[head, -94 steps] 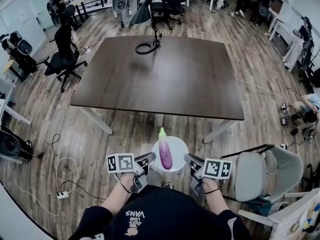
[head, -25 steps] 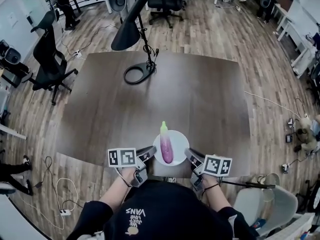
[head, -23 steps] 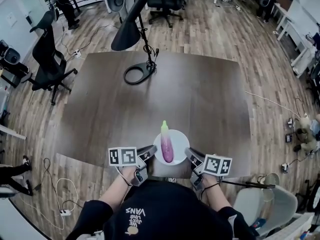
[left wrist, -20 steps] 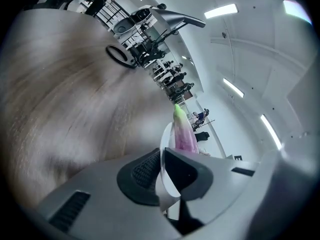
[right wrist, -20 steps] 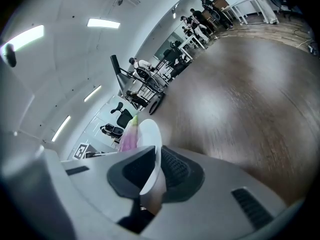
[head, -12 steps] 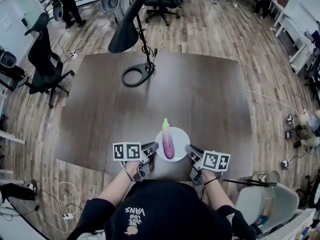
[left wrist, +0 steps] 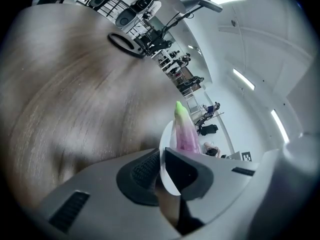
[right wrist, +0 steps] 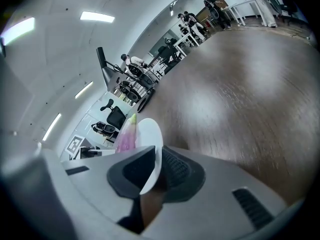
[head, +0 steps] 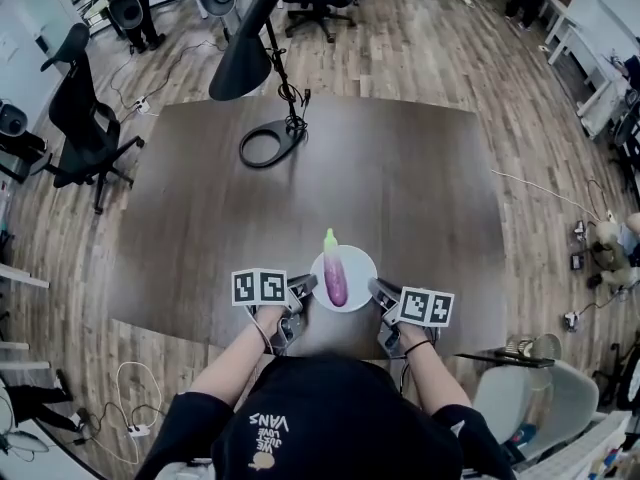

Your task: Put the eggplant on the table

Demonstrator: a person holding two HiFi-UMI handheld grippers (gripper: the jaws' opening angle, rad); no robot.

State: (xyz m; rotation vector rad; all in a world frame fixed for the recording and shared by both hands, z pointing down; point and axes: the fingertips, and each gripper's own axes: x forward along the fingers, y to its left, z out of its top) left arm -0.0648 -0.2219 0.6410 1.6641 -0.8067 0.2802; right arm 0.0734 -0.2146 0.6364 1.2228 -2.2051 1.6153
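In the head view, a white plate point(head: 357, 265) is held from both sides over the near edge of the tabletop point(head: 420, 188), at about the middle of that edge. The eggplant point(head: 335, 278) is carried on the plate, with its green tip toward the far edge. The left gripper point(head: 303, 287) is closed on the left part of the rim and the right gripper point(head: 377, 290) on the right part. A lamp point(head: 262, 146) is seen toward the far left corner, well apart from the plate. Whether the plate touches the wood cannot be told from here.

In the left gripper view, the two dark pads point(left wrist: 142, 168) are seen clenched on the thin white rim, which passes between them. The eggplant is seen just beyond, lying on the plate. The wood is seen close below.

In the right gripper view, the same grasp is shown from the other side. The rim is pinched between the pads, with the eggplant behind it and the wood beside.

The step in hand is judged to be the bringing of the loaded plate onto the tabletop; the setting down does not seem finished. For the next move, the plate should be kept level by both grippers together, so that the eggplant is not rolled off. It should be set somewhat inside the near edge. Only then should the jaws be opened.
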